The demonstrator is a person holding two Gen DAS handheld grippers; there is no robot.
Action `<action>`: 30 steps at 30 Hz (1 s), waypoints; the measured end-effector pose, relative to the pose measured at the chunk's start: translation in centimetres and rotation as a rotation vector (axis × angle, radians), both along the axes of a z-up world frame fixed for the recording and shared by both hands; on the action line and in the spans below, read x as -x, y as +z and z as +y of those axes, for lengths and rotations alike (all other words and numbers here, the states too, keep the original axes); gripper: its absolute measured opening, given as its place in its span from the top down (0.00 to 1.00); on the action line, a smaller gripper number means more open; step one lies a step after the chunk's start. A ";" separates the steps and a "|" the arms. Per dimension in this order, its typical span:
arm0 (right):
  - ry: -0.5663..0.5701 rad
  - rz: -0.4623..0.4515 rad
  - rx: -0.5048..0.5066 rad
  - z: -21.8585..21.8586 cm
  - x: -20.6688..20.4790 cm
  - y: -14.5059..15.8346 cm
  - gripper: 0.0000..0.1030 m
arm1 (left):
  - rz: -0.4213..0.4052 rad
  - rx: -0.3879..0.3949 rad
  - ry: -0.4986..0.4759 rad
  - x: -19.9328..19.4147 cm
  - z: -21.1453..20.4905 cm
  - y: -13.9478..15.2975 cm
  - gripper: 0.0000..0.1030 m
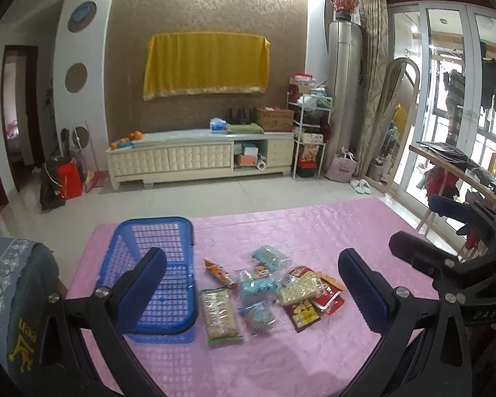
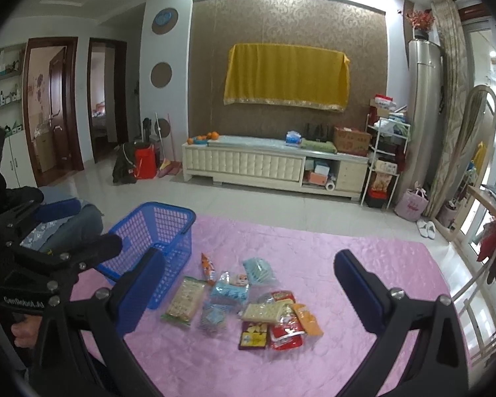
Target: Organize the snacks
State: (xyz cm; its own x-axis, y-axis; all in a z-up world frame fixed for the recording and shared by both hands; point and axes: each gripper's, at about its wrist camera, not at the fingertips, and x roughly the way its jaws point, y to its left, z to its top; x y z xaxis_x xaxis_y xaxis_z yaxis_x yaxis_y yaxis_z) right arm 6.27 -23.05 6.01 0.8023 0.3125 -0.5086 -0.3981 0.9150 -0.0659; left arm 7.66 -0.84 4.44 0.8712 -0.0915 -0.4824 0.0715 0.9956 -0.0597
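A blue plastic basket (image 1: 155, 264) (image 2: 155, 231) stands empty on the left of the pink tablecloth (image 1: 314, 225) (image 2: 363, 251). Right of it lies a loose pile of snack packets: a long cracker pack (image 1: 220, 312) (image 2: 183, 299), light-blue packets (image 1: 258, 286) (image 2: 229, 292), an orange stick pack (image 1: 220, 273) (image 2: 207, 266) and red packs (image 1: 327, 299) (image 2: 286, 329). My left gripper (image 1: 253, 289) hangs open above the near table, nothing between its fingers. My right gripper (image 2: 248, 286) is open too, above the pile. Each gripper shows at the edge of the other's view.
A chair back with a grey patterned cover (image 1: 13, 284) sits at the table's left. Beyond the table are tiled floor, a white TV cabinet (image 1: 198, 158), a metal rack (image 1: 309, 139) and a wooden side table (image 1: 463, 172) at the right by the glass doors.
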 end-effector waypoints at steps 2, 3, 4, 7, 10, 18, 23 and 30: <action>0.006 0.033 -0.006 -0.6 -1.5 -0.3 0.00 | 0.026 0.014 -0.019 -1.5 -0.3 -0.2 0.00; 0.006 0.045 -0.006 -0.8 -1.9 -0.4 0.00 | 0.039 0.020 -0.029 -2.3 -0.5 -0.4 0.00; 0.006 0.065 -0.004 -1.1 -2.7 -0.7 0.00 | 0.058 0.026 -0.039 -3.2 -0.7 -0.7 0.00; 0.007 0.135 -0.004 -2.0 -5.4 -1.7 0.00 | 0.112 0.037 -0.049 -5.7 -1.2 -1.5 0.00; -0.006 0.188 -0.019 -3.1 -7.8 -2.6 0.00 | 0.174 0.052 -0.057 -8.2 -1.7 -2.5 0.00; -0.045 0.348 -0.016 -4.7 -13.8 -7.3 0.00 | 0.350 0.067 -0.066 -14.4 -2.5 -6.7 0.00; -0.062 0.450 0.009 -4.7 -16.5 -10.7 0.00 | 0.439 0.045 -0.070 -18.0 -3.8 -9.5 0.00; -0.076 0.551 0.034 -4.4 -20.0 -15.4 0.00 | 0.552 -0.021 -0.085 -21.7 -4.6 -14.4 0.00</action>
